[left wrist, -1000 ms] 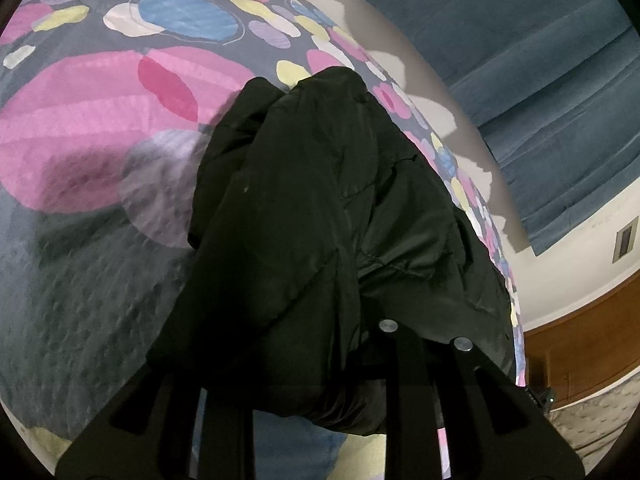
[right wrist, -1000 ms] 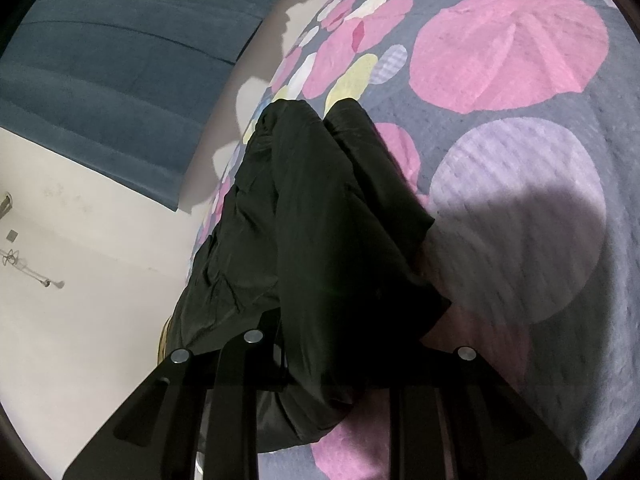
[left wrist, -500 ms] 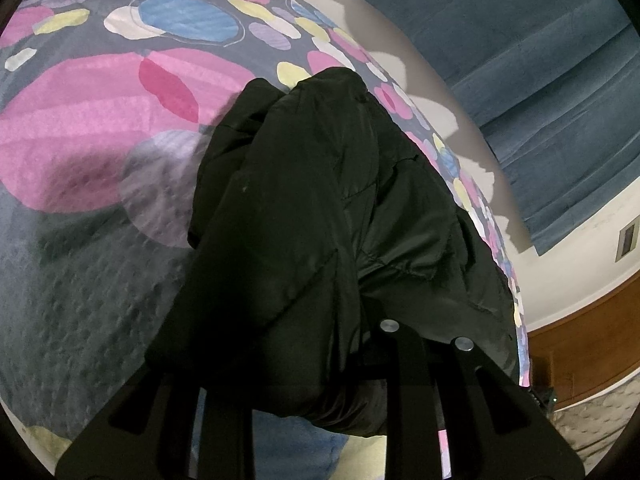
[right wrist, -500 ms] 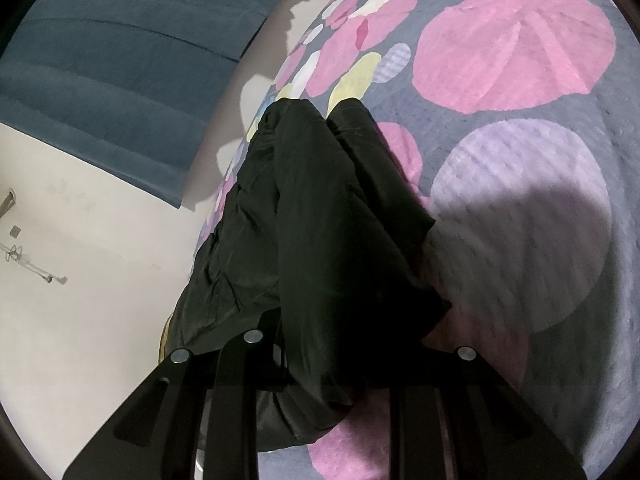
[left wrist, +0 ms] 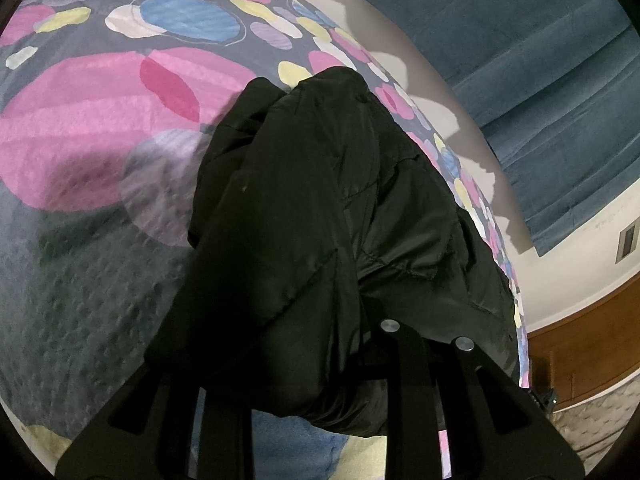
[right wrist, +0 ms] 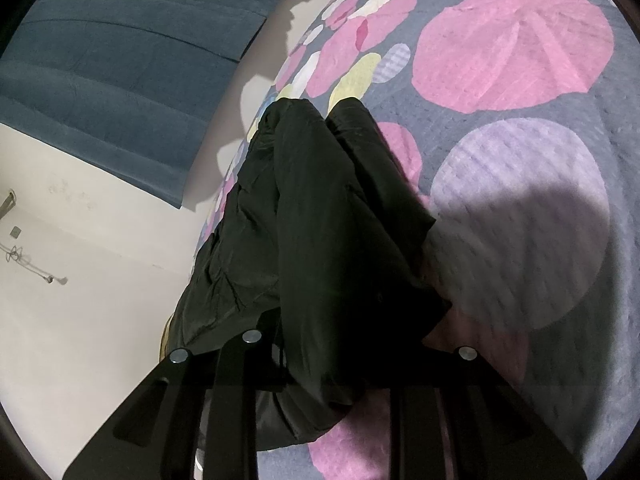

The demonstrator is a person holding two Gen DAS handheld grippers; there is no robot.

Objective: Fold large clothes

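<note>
On the dotted bedspread [left wrist: 88, 152], we clamp the near edge of the black jacket [left wrist: 320, 208] with our left gripper [left wrist: 312, 384]. Our right gripper [right wrist: 320, 380] likewise pinches the jacket's near edge.

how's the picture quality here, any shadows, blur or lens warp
Left wrist view: fisheye bends the bedspread into a dome; the black jacket is underexposed; hard shadows on the wall. Right wrist view: same warp, a broad shadow across the bedspread, sharp focus.
</note>
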